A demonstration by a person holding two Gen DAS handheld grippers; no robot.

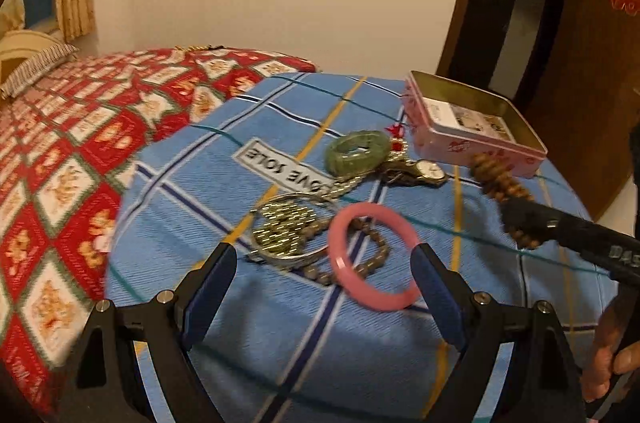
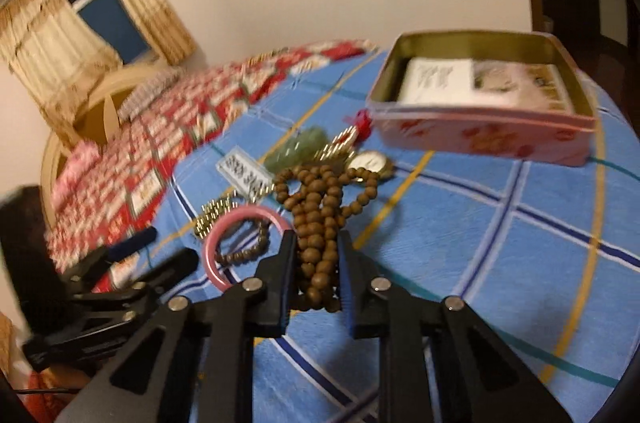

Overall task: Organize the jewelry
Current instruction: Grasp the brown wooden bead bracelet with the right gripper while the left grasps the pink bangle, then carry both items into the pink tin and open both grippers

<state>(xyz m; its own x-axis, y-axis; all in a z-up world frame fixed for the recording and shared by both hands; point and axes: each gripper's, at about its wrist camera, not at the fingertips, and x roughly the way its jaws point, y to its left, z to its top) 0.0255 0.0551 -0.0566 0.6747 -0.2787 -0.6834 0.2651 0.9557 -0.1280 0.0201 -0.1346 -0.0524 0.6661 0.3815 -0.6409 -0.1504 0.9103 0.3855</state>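
- While its two fingers press in from both sides, the right gripper [image 2: 316, 255] pinches a bunched strand of brown wooden prayer beads [image 2: 320, 219]; the beads hang in loops past the fingertips, lifted above the cloth.
- Left gripper [image 1: 324, 259]: fingers spread wide, nothing between them, held low over the blue plaid cloth [image 1: 192, 303] with the jewelry pile just ahead.
- Pink bangle [image 1: 374, 257]: lies flat on the cloth just beyond the left gripper's fingertips, nearer its right finger; in the right wrist view it sits just left of the right gripper [image 2: 246, 243].
- Small dark bead bracelet [image 1: 370, 255]: lies partly inside and partly under the pink bangle's ring.
- Gold-coloured chain jewelry [image 1: 286, 229]: heaped just left of the pink bangle, touching the bead bracelet.
- Green jade bangle [image 1: 356, 153]: rests on the cloth farther back, beside a printed fabric label [image 1: 286, 165].
- Wristwatch [image 1: 428, 171]: white dial, gold-tone case, just right of the jade bangle; its band is blurred.
- Red knotted charm [image 1: 396, 137]: between the jade bangle and the tin.
- Pink tin box [image 2: 484, 131]: open, lid off, standing at the far right of the cloth, well apart from the held beads; printed cards [image 2: 460, 81] lie flat inside.
- Red patterned quilt [image 1: 68, 159]: covers the bed to the left of the blue cloth.
- Curtains [image 2: 52, 43]: cream, flanking a dark window at the back.
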